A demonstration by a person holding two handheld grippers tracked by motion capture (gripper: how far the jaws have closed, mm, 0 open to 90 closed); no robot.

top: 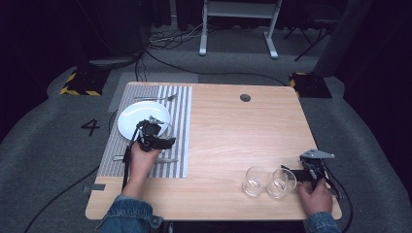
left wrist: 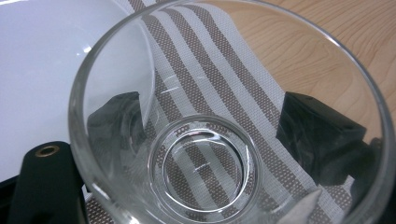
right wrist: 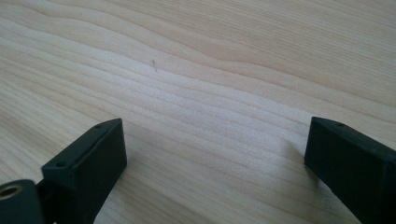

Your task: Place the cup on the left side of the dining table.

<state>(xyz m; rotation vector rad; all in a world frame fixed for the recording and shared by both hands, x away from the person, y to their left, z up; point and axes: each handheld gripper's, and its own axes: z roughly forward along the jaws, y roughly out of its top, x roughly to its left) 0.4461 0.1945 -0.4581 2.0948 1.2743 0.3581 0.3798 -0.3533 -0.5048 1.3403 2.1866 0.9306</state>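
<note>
While the left tool (top: pixel 163 138) grips a glass (left wrist: pixel 224 121) over the placemat (top: pixel 180 104), the right tool (right wrist: pixel 215 163) rests wide open.

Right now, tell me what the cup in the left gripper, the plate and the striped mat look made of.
Cup: clear glass, probably; stripes show through its thick base. Plate: glossy white, ceramic by the look; it carries bright highlights. Striped mat: woven fabric or vinyl mesh; a matte grid weave shows in the left gripper view.

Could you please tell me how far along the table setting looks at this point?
Done: a plate and a fork lie on the striped mat. In hand: the left gripper holds a glass over the mat beside the plate. Left: two glasses wait near the open right gripper.
</note>
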